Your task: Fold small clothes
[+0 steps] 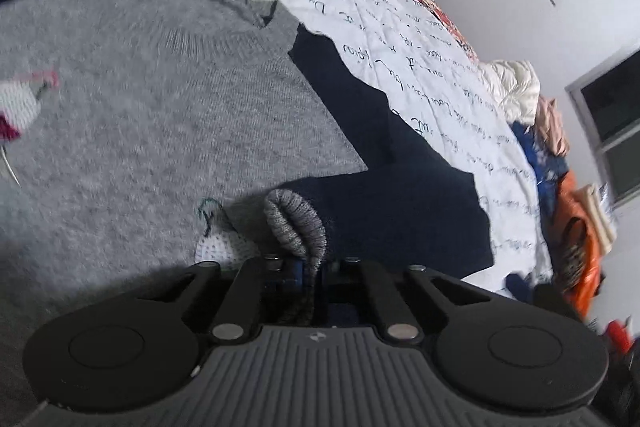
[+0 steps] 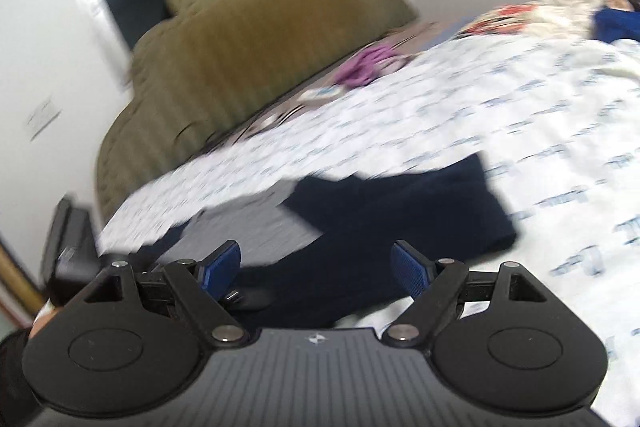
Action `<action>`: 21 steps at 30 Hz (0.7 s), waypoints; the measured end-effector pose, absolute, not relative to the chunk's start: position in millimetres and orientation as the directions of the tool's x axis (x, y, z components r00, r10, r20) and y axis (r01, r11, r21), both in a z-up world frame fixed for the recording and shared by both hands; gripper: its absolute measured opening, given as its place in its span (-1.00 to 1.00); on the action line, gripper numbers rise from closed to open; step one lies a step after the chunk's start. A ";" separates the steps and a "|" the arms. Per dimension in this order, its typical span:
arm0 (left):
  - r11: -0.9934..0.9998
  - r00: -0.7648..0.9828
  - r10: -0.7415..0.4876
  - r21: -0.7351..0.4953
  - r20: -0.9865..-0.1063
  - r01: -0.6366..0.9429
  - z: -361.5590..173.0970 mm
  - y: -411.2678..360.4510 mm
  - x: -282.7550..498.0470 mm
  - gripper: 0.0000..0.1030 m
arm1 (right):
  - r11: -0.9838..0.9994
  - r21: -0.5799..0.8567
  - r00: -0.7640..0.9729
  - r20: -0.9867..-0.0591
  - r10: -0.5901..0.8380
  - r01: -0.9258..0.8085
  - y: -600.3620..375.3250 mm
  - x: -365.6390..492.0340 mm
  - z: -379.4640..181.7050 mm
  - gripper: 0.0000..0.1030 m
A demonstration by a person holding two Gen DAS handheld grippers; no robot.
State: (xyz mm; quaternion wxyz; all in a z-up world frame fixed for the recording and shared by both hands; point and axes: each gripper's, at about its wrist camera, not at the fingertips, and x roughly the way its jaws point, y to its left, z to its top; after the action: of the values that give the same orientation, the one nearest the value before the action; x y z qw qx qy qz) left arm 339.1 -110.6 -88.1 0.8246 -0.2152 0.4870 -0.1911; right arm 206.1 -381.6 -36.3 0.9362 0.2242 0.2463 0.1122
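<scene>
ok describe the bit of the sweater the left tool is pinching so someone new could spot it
Start at the white bedsheet with handwriting print, where a grey knit sweater with navy sleeves lies flat. Follow the navy sleeve down to its end, right at the left tool. There sits the cuff: a ribbed, speckled grey band, bunched up, unlike the smooth navy beside it.

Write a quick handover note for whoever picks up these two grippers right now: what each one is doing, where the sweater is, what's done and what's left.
Left hand-held gripper: shut on the ribbed grey cuff of the sweater's navy sleeve.
Right hand-held gripper: open, nothing between its pads, above the navy sleeve.
Grey sweater: lies front up on the script-printed sheet, collar away from the left camera.
Done: cuff gripped.
Left: probably carry the sleeve in over the grey body, then fold the rest; no fold is visible yet.
</scene>
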 end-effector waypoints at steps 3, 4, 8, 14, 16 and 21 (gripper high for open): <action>0.867 0.492 -0.482 -0.477 -0.725 0.146 -71.7 -106.7 337.4 -0.89 | 0.878 0.477 0.871 -0.411 0.268 -0.045 -399.1 211.8 -37.0 0.61; 0.874 0.505 -0.470 -0.460 -0.724 0.155 -64.7 -102.7 337.5 -0.89 | 0.876 0.482 0.874 -0.411 0.261 -0.035 -403.4 214.1 -37.1 0.61; 0.900 0.564 -0.428 -0.391 -0.707 0.192 -33.9 -70.1 335.9 -0.89 | 0.874 0.486 0.876 -0.410 0.254 -0.026 -412.5 222.9 -35.9 0.61; 0.947 0.641 -0.302 -0.302 -0.706 0.113 -10.0 7.1 335.9 -0.89 | 0.901 0.428 0.863 -0.429 0.268 -0.067 -402.6 242.4 -34.9 0.61; 0.956 0.652 -0.265 -0.284 -0.711 0.078 -7.2 29.2 336.8 -0.89 | 0.913 0.401 0.849 -0.454 0.270 -0.076 -394.4 252.5 -37.8 0.61; 0.970 0.650 -0.190 -0.241 -0.735 0.011 -11.1 70.6 342.4 -0.89 | 0.942 0.307 0.811 -0.513 0.281 -0.132 -363.7 278.8 -46.1 0.61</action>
State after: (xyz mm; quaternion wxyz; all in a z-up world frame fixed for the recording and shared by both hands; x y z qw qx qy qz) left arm 342.4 70.6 -11.1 0.9020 -0.1081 0.4143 -0.0559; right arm 278.8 -363.7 -46.1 0.9427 0.1296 0.2873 0.1096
